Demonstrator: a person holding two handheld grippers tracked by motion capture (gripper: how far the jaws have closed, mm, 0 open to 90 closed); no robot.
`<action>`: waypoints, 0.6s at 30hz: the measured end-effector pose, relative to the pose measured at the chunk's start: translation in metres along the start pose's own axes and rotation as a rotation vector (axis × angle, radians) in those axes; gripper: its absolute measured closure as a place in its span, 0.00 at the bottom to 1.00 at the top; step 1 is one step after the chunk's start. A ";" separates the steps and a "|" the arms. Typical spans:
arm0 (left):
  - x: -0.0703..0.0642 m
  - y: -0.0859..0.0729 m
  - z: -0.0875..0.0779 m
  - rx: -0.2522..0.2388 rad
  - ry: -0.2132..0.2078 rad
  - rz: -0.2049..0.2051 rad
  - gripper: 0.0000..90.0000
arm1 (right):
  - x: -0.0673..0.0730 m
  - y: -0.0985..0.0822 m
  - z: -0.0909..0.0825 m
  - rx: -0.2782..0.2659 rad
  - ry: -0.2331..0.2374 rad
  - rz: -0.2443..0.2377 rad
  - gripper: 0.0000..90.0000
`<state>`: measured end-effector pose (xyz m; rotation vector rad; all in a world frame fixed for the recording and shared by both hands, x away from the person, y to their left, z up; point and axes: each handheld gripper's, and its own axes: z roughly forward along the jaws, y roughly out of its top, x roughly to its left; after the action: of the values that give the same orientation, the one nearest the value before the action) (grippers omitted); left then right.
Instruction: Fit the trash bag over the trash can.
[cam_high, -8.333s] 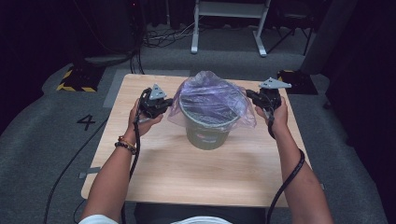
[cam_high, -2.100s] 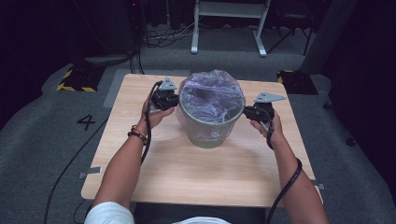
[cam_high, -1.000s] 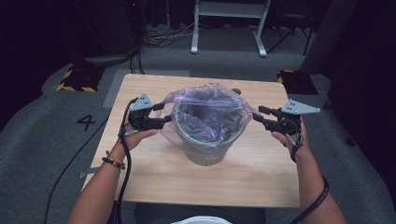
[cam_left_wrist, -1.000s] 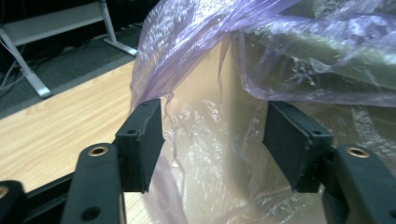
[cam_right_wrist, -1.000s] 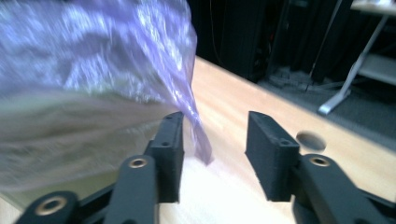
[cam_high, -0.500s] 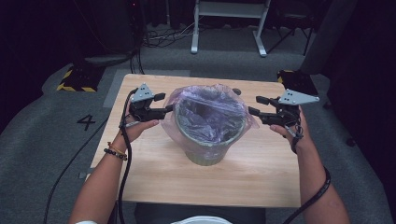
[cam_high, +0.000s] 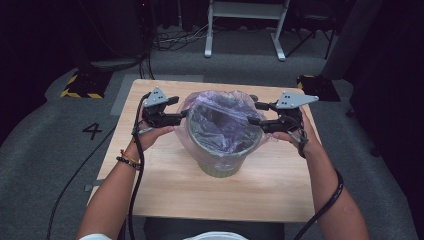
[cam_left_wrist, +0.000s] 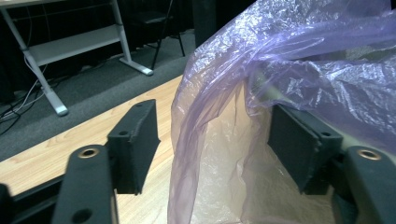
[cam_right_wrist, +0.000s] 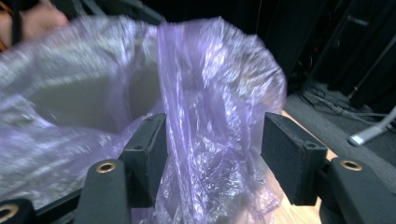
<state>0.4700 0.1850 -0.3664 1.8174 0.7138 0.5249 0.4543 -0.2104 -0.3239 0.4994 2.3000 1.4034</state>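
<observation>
Liner-fitting step: left gripper (cam_high: 181, 114) and right gripper (cam_high: 256, 115), jaws just widening, straddle the bag (cam_high: 220, 122) unclamped at the bin (cam_high: 220, 165) rim; next, pinch and fold the bag down.

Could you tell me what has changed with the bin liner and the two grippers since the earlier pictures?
The purple bin liner, earlier bunched over the top, is now spread open with its edge folded over the bin rim. The left gripper and right gripper moved apart to its sides; their jaws have just been opening, film hanging loose between them. The bin stayed put on the table.
</observation>
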 end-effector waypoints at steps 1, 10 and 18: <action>0.000 -0.001 -0.002 -0.002 -0.001 -0.001 0.33 | -0.001 0.000 0.002 0.015 -0.011 0.008 0.54; -0.007 -0.024 -0.022 0.068 -0.075 0.011 0.23 | -0.005 0.000 0.009 0.086 -0.064 0.025 0.97; -0.029 -0.044 -0.011 0.132 -0.131 0.076 0.58 | -0.012 0.001 0.004 0.037 -0.120 0.077 1.00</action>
<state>0.4322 0.1841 -0.4048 1.9888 0.6031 0.4119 0.4670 -0.2126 -0.3229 0.6710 2.2351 1.3301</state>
